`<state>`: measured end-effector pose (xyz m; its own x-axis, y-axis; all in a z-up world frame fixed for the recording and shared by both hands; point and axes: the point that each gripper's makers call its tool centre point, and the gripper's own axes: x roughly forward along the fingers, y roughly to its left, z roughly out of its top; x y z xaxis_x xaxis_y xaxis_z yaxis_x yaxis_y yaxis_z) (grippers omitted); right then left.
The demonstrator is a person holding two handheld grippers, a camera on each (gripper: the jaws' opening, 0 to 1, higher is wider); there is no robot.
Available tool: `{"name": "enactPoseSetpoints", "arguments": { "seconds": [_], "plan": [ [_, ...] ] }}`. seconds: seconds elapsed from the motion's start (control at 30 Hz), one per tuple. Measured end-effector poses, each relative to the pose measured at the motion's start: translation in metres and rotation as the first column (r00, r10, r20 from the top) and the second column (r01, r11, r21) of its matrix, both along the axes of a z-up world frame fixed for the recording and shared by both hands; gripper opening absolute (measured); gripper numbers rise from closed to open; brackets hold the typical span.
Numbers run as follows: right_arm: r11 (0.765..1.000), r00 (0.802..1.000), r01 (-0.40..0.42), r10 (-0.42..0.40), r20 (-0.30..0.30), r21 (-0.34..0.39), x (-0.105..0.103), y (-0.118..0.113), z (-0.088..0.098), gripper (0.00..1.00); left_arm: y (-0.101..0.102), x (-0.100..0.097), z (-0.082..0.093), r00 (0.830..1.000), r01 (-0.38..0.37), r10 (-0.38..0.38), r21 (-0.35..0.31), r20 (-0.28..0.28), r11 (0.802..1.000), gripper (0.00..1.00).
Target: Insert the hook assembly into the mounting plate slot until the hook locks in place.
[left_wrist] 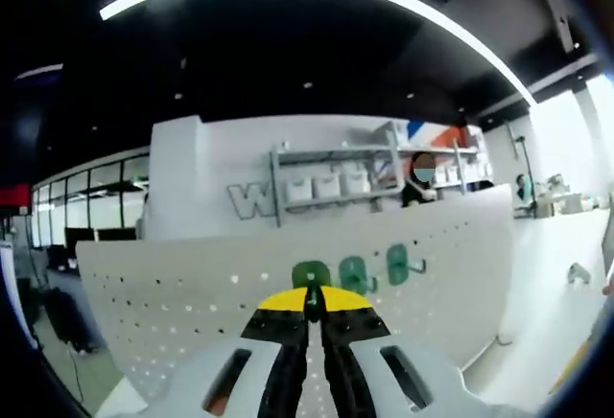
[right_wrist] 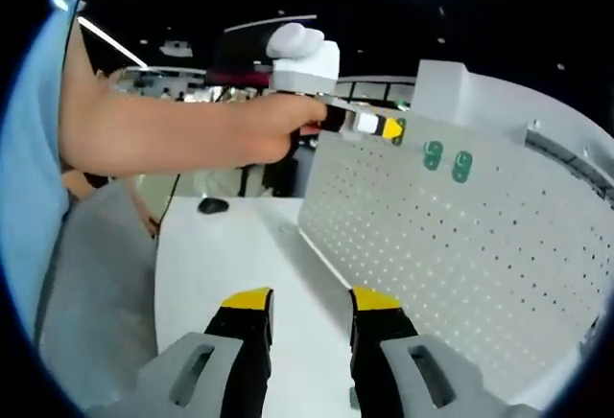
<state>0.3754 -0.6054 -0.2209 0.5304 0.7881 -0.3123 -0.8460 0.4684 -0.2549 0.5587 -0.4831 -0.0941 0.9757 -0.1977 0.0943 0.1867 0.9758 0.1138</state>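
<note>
Green hooks already sit on the white pegboard [left_wrist: 192,293]; two of them [left_wrist: 353,272] [left_wrist: 399,263] hang just to the right of my left gripper [left_wrist: 312,305], and a third green hook [left_wrist: 309,274] sits right at its tips; in the left gripper view my jaws are drawn together with only a thin dark line between the yellow pads, and they seem to pinch a small dark stem of that third hook, though the contact is too small to be sure of; I judge this the hook now being seated against the board.

From the right gripper view the same left gripper [right_wrist: 384,127] reaches out at the end of my arm [right_wrist: 163,135] and touches the pegboard [right_wrist: 460,265] high up near its left edge; the two placed hooks [right_wrist: 433,154] [right_wrist: 462,165] show just beside it; the third hook is hidden behind the tips there.

My right gripper [right_wrist: 307,314] is released; its jaws stand well apart with nothing between them, hanging over the white table [right_wrist: 221,245] below the board.

As for progress, two hooks look done; the third is at the board, but I cannot tell whether it has locked; that push, and letting go cleanly, is what I reckon is left.
</note>
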Motion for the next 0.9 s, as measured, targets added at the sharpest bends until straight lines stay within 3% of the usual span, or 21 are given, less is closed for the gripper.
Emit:
{"name": "enactPoseSetpoints", "arguments": {
  "seconds": [0.2, 0.9],
  "plan": [
    [1.000, 1.000, 0.029, -0.029, -0.004, 0.005, 0.003, -0.013, 0.002, 0.36, 0.001, 0.008, -0.003, 1.000, -0.015, 0.015, 0.022, -0.009, 1.000, 0.03],
    [0.991, 0.992, 0.124, -0.125, 0.033, 0.044, 0.010, -0.055, 0.020, 0.56, 0.005, 0.026, -0.005, 0.998, -0.054, 0.054, -0.014, -0.026, 0.998, 0.04]
  ]
}}
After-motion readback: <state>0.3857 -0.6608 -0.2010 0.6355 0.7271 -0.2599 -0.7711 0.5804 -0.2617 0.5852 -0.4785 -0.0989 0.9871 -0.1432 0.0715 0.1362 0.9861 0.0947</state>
